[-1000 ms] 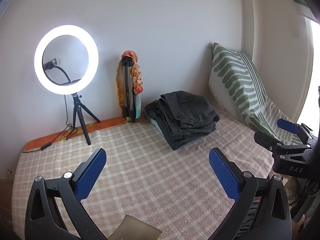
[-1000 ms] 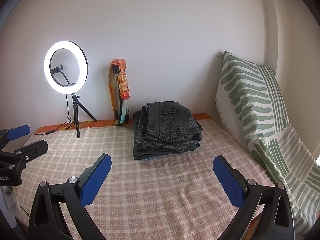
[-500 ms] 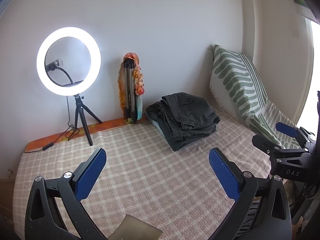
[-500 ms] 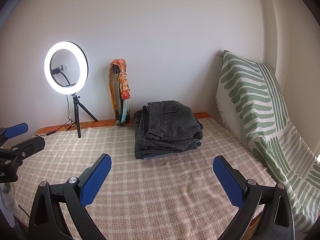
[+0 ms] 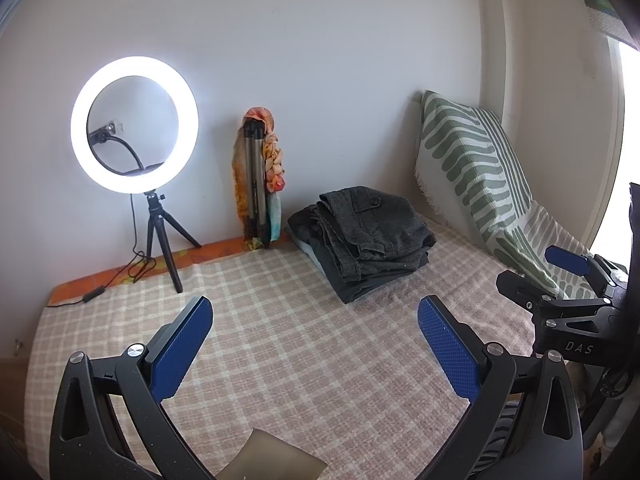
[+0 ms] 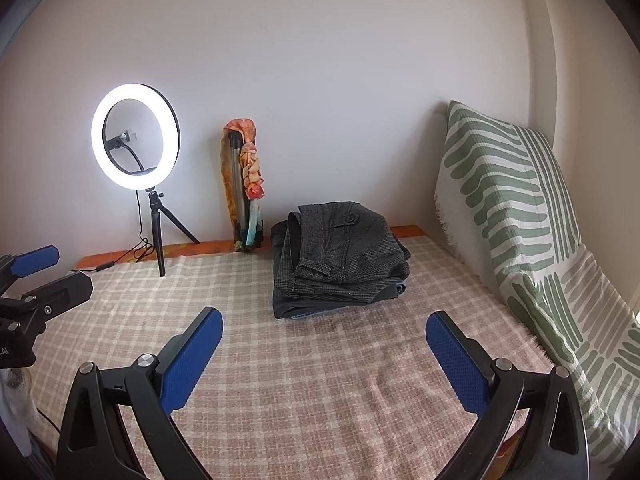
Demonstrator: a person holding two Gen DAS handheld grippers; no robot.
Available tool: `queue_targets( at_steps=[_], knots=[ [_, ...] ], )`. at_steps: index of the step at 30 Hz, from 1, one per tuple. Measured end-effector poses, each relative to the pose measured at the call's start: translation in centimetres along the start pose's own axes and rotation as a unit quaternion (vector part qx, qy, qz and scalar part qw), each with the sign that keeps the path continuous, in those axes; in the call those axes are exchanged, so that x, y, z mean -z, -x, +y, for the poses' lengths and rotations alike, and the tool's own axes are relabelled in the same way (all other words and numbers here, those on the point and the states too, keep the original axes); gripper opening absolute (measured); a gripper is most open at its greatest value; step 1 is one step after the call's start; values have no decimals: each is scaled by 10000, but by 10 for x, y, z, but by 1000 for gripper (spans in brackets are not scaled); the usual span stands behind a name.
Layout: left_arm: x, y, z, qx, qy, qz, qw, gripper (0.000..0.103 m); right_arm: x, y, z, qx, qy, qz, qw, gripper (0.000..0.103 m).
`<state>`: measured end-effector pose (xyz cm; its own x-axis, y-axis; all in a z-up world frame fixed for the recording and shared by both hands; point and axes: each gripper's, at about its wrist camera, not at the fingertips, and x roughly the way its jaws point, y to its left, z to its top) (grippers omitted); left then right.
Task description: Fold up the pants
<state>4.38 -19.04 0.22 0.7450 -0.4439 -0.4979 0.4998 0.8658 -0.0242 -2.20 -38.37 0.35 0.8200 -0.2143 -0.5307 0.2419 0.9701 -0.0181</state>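
Pants: folded, topping a stack on the checked bed; lower garments hard to identify.
Left gripper: wide apart, empty.
Right gripper: wide apart, empty.

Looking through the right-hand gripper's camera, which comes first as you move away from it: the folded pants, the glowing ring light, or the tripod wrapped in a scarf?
From the right gripper, in its own view:
1. Folded pants, straight ahead on the checked blanket.
2. Ring light, far left, its stand on the blanket's back edge.
3. Scarf-wrapped tripod, ahead-left against the wall; close to the ring light's depth.
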Motion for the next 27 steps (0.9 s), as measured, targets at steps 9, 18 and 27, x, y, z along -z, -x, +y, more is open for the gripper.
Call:
queue_targets(
  at_steps=[9,18,27],
  knots=[
    [1,-1,1,29,-4,6,10000,102,1,-3,-2,-27,-67,32,10000,103],
    [1,-2,0,36,-9,12,10000,102,2,-3,-2,-36,-69,35,10000,103],
    [3,-2,-1,16,0,-1,10000,102,3,-5,0,-45,-52,44,10000,103]
  ],
)
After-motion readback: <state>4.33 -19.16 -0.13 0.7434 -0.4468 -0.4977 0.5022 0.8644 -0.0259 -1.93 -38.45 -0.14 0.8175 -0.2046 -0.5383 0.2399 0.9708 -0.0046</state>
